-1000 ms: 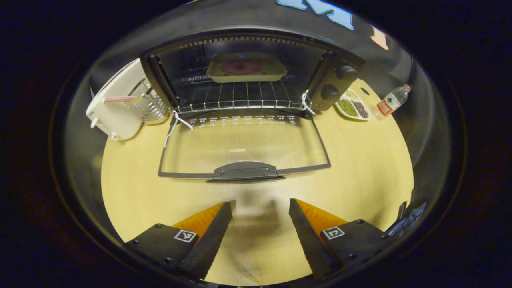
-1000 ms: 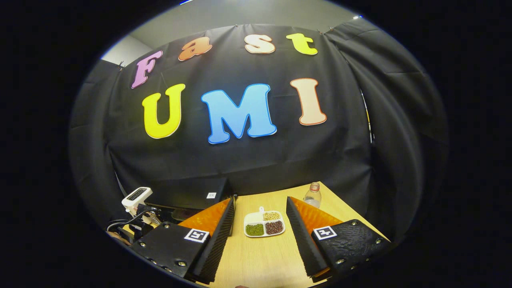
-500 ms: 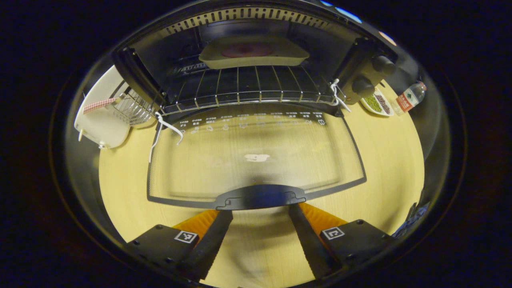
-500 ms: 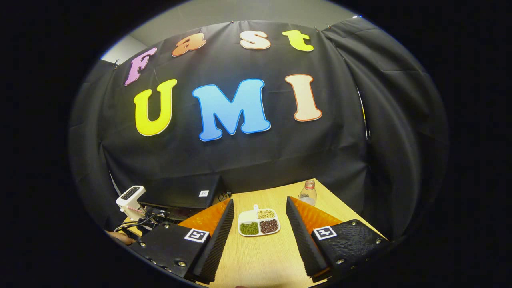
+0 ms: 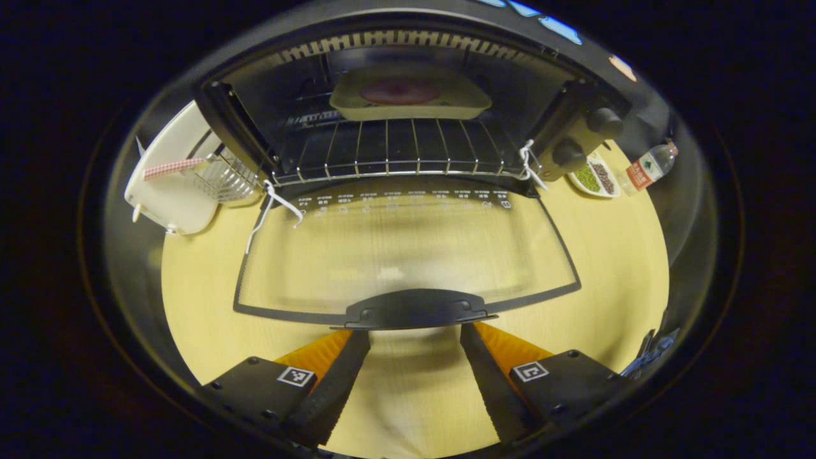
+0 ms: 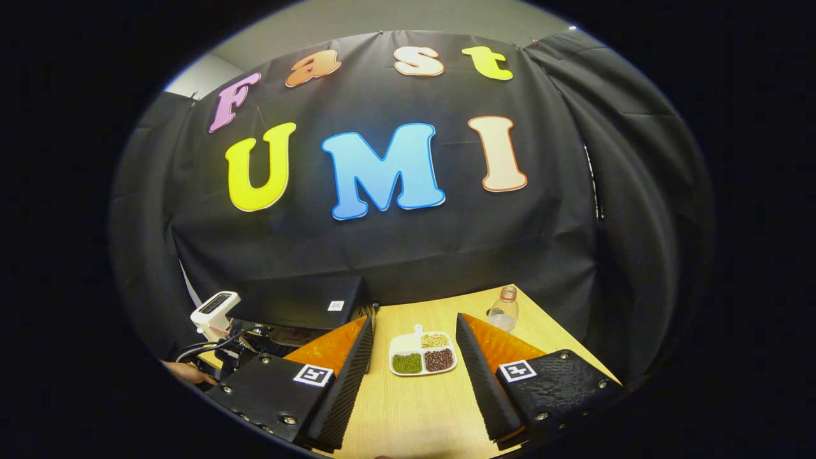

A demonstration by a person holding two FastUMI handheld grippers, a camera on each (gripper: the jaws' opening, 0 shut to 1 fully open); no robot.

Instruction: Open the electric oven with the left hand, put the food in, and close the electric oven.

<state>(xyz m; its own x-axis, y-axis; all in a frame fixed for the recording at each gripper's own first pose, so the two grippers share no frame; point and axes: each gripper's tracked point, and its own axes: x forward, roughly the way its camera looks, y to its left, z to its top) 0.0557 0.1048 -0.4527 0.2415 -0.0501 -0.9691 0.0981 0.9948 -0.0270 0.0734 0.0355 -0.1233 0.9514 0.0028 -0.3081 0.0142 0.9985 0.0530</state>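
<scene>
On the counter (image 5: pixel 210 319) the oven (image 5: pixel 408 108) stands with its glass door (image 5: pixel 408 248) folded flat toward the left gripper view, the dark handle (image 5: pixel 417 309) at the door's near edge. Just before that handle hangs the left hand-held gripper (image 5: pixel 414 335), its fingers spread wide with nothing between them — the tips lie close under the handle, though whether they touch it cannot be told. Inside, on the wire rack (image 5: pixel 395 150), sits a pale tray (image 5: pixel 411 99) carrying the reddish food (image 5: pixel 398 92), set toward the back. White string (image 5: pixel 274 201) is tied at both front corners of the rack. Left of the oven stands a white appliance (image 5: pixel 169 191) with a wire basket (image 5: pixel 223 178); to its right lie a divided dish of beans (image 5: pixel 593 178) and a bottle (image 5: pixel 647 167). From the right gripper view, the right hand-held gripper (image 6: pixel 413 328) is also open and empty, raised above the counter — the dish (image 6: pixel 422 354) shows between its fingers, the bottle (image 6: pixel 503 309) beyond.
</scene>
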